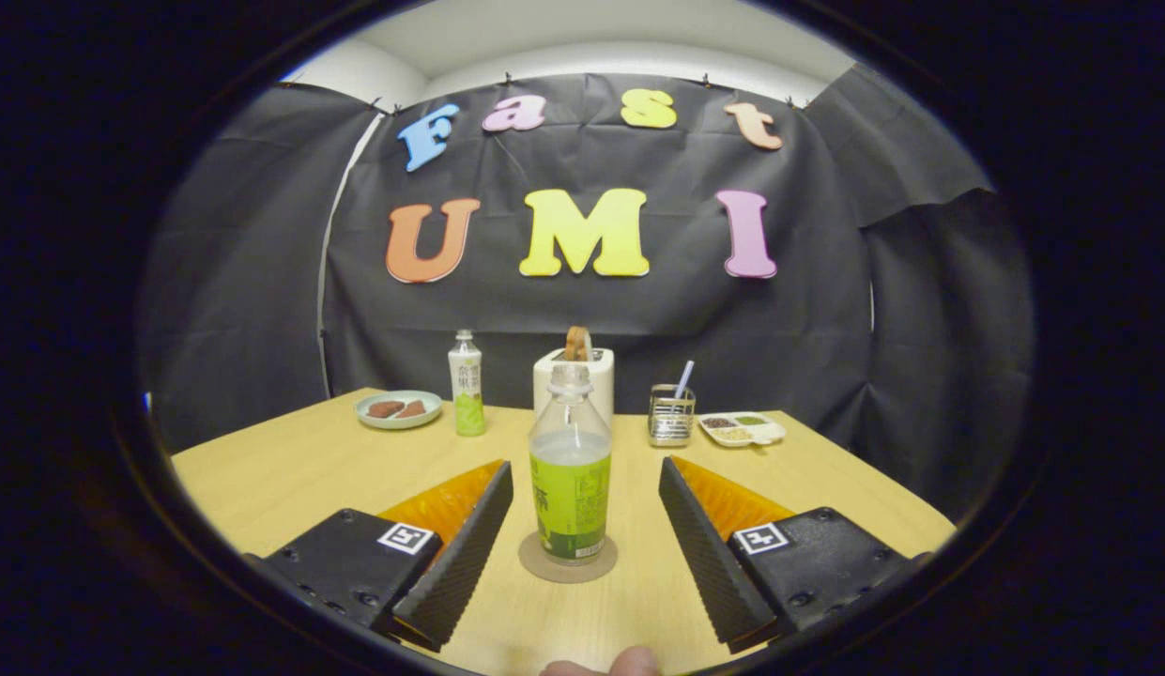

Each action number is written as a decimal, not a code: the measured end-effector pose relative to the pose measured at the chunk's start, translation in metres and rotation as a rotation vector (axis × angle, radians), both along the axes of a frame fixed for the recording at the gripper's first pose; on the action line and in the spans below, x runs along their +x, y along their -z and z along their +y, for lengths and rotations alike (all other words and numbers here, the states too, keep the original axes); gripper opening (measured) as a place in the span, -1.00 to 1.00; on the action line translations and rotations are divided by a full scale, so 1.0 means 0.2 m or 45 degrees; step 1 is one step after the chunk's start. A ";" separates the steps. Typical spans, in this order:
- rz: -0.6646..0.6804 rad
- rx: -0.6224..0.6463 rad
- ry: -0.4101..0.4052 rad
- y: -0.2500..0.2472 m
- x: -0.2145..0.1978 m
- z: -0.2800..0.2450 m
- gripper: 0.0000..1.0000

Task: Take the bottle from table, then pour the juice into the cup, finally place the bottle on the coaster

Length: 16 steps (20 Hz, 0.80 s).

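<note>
A clear bottle (570, 469) with a green label and pale juice in its upper part stands upright on a round brown coaster (568, 560) on the wooden table (291, 469). It has no cap on. My gripper (583, 488) is open, one finger on each side of the bottle, with a gap between each pad and the bottle. The fingertips (496, 488) reach about level with the label. I cannot make out a cup.
Along the table's far edge stand a second capped bottle (467, 383), a plate with brown pieces (398, 409), a white toaster with bread (574, 376), a wire holder with a straw (671, 415) and a small divided tray (742, 428). A fingertip (605, 665) shows at the near edge.
</note>
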State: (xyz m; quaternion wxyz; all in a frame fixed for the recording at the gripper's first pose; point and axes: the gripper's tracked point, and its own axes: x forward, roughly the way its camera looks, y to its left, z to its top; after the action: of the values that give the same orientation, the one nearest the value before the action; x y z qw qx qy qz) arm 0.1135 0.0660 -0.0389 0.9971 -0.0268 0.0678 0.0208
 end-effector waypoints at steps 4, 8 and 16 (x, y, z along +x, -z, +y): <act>-0.074 -0.012 0.031 -0.11 -0.28 0.07 1.00; -0.114 -0.009 -0.008 -0.07 -0.52 0.18 1.00; -0.172 -0.020 0.006 0.09 -0.85 0.34 1.00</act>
State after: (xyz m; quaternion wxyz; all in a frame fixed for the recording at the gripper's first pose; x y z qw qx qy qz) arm -0.0571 0.1343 -0.0573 0.9992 -0.0358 0.0005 0.0160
